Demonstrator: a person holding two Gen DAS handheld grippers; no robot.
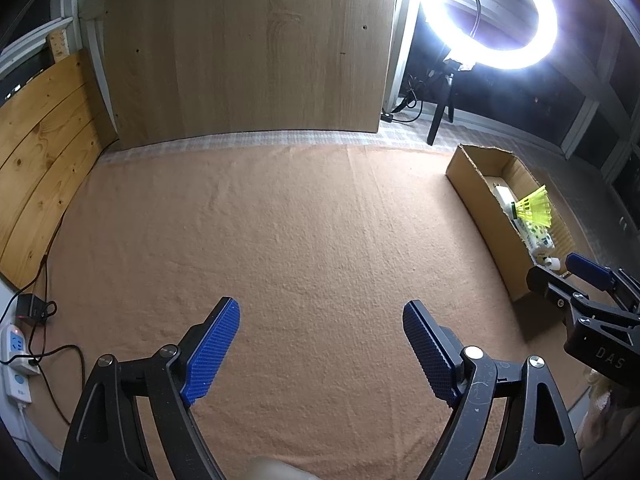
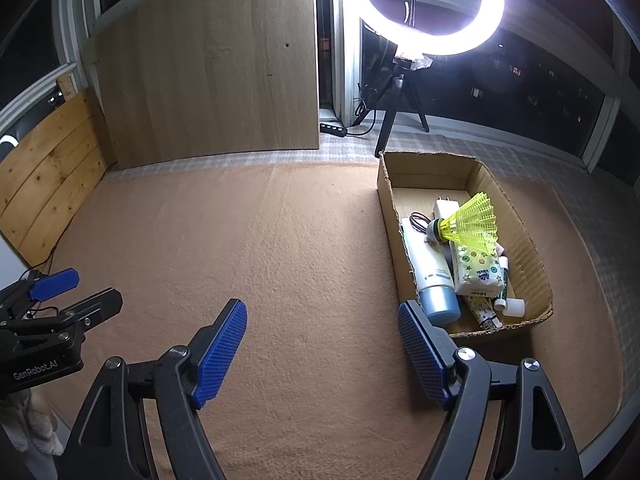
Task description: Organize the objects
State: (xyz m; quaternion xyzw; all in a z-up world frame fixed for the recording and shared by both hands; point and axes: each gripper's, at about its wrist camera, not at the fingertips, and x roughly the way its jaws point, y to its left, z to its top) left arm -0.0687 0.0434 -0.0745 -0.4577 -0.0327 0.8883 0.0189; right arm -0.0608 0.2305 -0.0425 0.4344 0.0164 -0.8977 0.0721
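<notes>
Cardboard box (image 2: 520,240) at the right edge of the orange cloth (image 2: 300,248) holds every item in sight, a yellow shuttlecock (image 2: 472,224) topping a tube (image 2: 434,276) and tissue pack (image 2: 478,274), so sorting looks finished. Left gripper (image 1: 320,344) and right gripper (image 2: 322,346) hover over bare cloth, jaws apart and empty, likely because nothing remains to collect

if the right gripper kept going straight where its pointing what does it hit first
Most likely the bare orange cloth ahead of the right gripper; nothing lies between its open jaws. The cardboard box sits just right of that line, though depth is hard to judge.
</notes>
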